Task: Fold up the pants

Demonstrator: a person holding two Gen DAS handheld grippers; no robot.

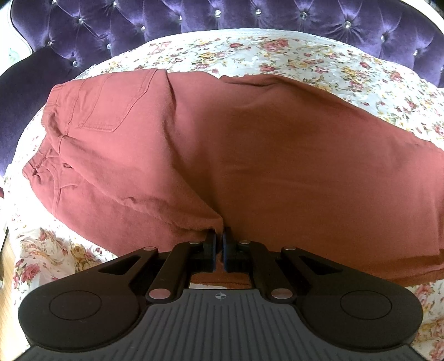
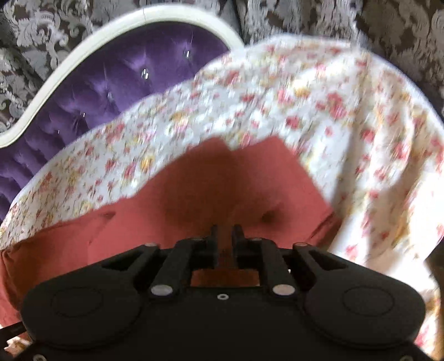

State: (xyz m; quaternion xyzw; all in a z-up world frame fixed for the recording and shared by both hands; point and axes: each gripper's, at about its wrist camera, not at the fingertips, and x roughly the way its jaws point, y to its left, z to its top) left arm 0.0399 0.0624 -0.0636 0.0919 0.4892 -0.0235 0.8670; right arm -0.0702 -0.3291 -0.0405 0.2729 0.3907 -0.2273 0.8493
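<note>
The left gripper [image 1: 219,236] is closed on the near edge of the red pants [image 1: 222,138]. The right gripper [image 2: 224,232] stands slightly open above their leg ends, gripping nothing. The pants lie across the flowered bed sheet [image 1: 305,58], the purple headboard [image 1: 222,16] behind.

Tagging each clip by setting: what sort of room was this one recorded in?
Most likely a bedroom. The rust-red pants lie on a floral bedsheet against a purple tufted headboard with a white frame, backed by damask-patterned wallpaper or curtain.
</note>
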